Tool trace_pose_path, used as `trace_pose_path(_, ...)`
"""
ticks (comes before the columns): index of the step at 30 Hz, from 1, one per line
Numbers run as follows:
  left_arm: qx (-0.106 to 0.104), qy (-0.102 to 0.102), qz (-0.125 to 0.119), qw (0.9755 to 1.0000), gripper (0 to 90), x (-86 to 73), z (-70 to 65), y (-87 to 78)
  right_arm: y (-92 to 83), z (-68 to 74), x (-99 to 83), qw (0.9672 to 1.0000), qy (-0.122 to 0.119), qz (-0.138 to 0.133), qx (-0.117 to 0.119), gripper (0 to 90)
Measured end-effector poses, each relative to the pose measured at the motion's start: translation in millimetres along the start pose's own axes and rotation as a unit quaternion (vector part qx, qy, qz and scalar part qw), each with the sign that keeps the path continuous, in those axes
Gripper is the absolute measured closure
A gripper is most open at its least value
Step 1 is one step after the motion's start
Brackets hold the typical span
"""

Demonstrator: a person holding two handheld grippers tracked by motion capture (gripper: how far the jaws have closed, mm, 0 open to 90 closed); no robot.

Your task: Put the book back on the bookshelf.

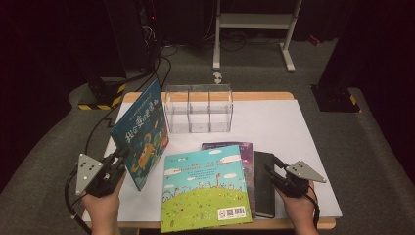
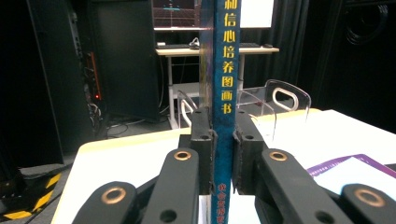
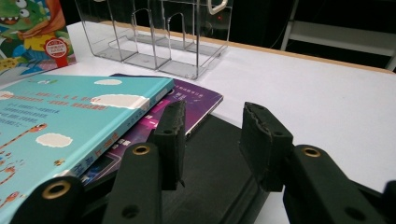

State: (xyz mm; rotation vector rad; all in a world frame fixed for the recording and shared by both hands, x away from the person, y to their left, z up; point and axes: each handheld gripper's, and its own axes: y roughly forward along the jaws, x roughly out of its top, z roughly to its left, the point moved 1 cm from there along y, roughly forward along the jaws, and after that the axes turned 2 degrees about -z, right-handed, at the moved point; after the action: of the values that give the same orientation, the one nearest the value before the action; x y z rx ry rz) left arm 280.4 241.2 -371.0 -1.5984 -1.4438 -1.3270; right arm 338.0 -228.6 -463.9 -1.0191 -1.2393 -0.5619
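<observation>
White table (image 1: 274, 122), grey carpet (image 1: 362, 147), dark room.

The table (image 1: 274, 122) is viewed from above its near edge, facing forward and down, far enough that the whole top and the floor behind the clear organizer (image 1: 198, 108) are taken in. The left gripper view is set low and close, faced along a blue book spine (image 2: 225, 93) toward the organizer (image 2: 261, 105) behind it. The right gripper view is set just above the tabletop, faced across stacked books (image 3: 84, 112) toward the organizer (image 3: 154, 32). The organizer is shared by all three views.
</observation>
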Motion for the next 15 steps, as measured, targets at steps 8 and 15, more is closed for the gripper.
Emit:
trace_pose_path(8,-0.011,0.002,0.023,0.9997,80.8,-1.3,4.2,-8.8,11.6,-3.0,0.1,1.0000,0.001,0.006,0.001,59.5)
trace_pose_path(15,-0.008,0.006,0.028,0.9995,79.9,-5.2,5.4,-12.4,18.0,-5.6,1.0,0.9999,0.009,0.007,0.004,59.5)
